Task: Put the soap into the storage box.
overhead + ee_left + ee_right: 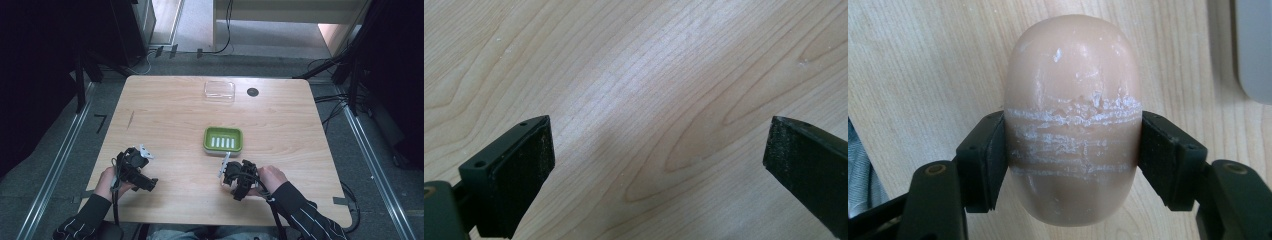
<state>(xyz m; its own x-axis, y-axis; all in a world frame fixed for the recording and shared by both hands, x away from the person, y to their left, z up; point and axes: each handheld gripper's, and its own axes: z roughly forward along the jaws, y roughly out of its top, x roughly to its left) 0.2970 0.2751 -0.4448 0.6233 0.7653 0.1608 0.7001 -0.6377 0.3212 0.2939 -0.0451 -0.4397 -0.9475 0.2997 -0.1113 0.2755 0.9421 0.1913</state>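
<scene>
Right gripper: you are clamping the soap across its middle, one black pad pressing on each long side, so the jaws are standing only as far apart as the bar is wide.
Soap: it is sitting between your right jaws, its rounded end pointing away from you along the jaws; it is a pale peach oval bar, and white scuff lines are running across it at the height of the pads.
Right gripper on the table: in the high view you are holding the right gripper low over the near edge of the table, just on your side of the green dish.
Left gripper: you are keeping its jaws spread wide, with nothing between them; bare wood grain is showing in the gap.
Left gripper on the table: in the high view you are holding the left gripper over the near left part of the table, well apart from the right one.
Dish: it is lying empty near the table's middle, its slotted floor showing pale bars.
Lid: a clear plastic piece is lying at the far edge, well beyond the dish, beside a dark round hole.
</scene>
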